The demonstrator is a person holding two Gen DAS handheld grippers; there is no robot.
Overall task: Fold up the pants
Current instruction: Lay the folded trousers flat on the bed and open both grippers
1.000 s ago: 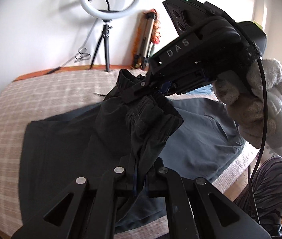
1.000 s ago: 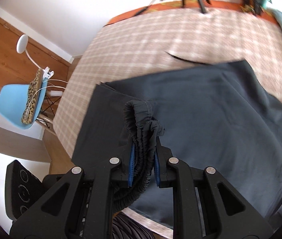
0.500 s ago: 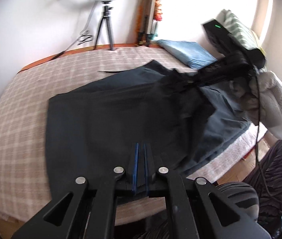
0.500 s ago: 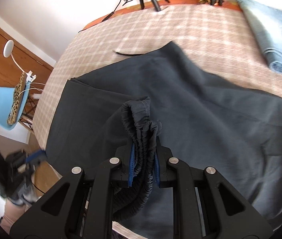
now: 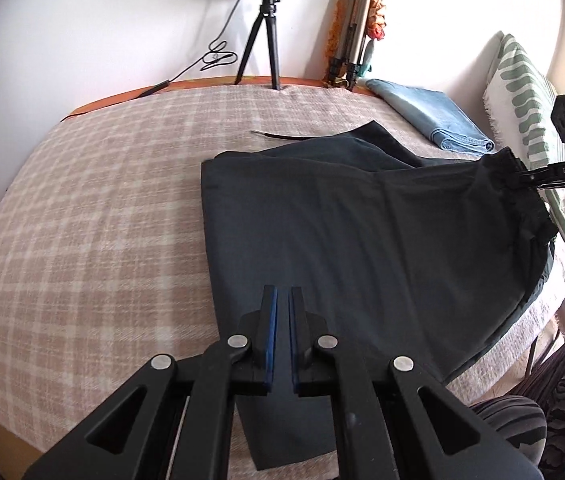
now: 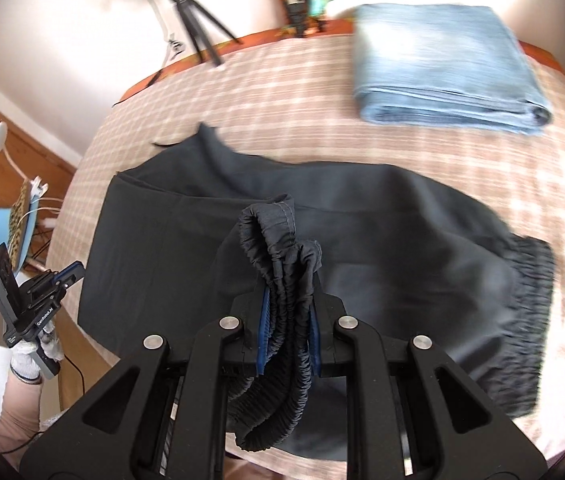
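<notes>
On the checked bedspread (image 5: 102, 208), right hand-held gripper (image 6: 287, 322) clamps dark pants (image 6: 382, 248) waistband.

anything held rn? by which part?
Right tongs are shut on the pants, gripping the bunched elastic waistband. Left tongs hold nothing, jaws a sliver apart.
</notes>
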